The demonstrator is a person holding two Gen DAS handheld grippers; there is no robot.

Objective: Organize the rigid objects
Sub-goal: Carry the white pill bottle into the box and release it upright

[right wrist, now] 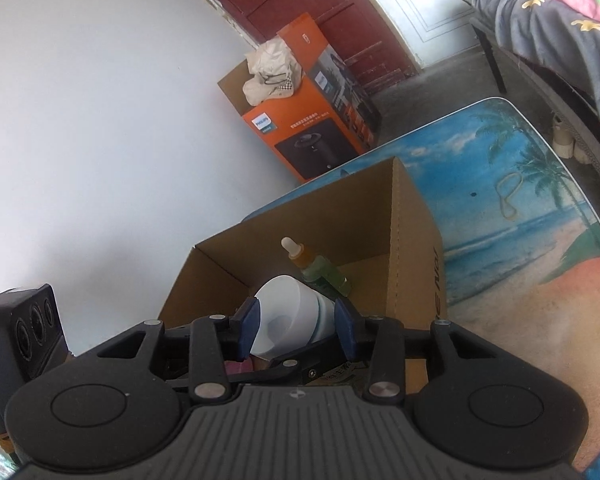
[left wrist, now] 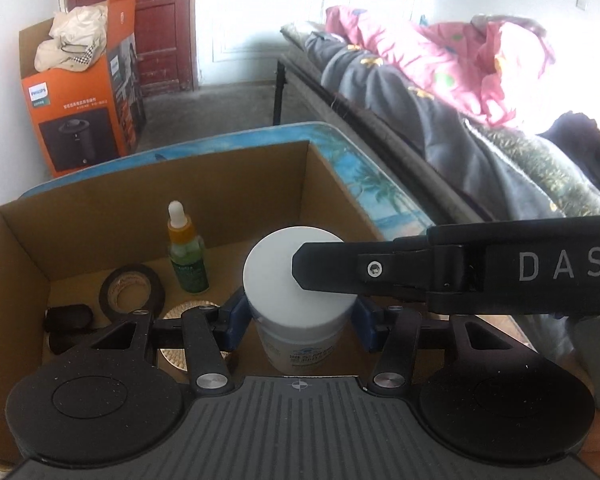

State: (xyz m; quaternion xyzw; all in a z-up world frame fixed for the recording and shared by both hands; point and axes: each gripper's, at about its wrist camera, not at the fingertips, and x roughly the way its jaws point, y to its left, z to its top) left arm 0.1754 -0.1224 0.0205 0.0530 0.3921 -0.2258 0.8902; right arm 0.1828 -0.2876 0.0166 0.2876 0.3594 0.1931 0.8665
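Blue pads of the left gripper (left wrist: 302, 314) press both sides of a white jar (left wrist: 298, 280), held upright just inside the near wall of the cardboard box (left wrist: 16, 264). Right gripper (right wrist: 296, 326) straddles the jar's lid, jaws parted; contact unclear. Dropper bottle (left wrist: 186, 250), tape roll (left wrist: 132, 288) and round gold lid (left wrist: 180, 316) already sit in the box; judged: jar release remains.

An orange appliance box (right wrist: 312, 136) stuffed with cream cloth stands by a red door (left wrist: 140, 12), near a blanket-heaped bed (left wrist: 440, 92).
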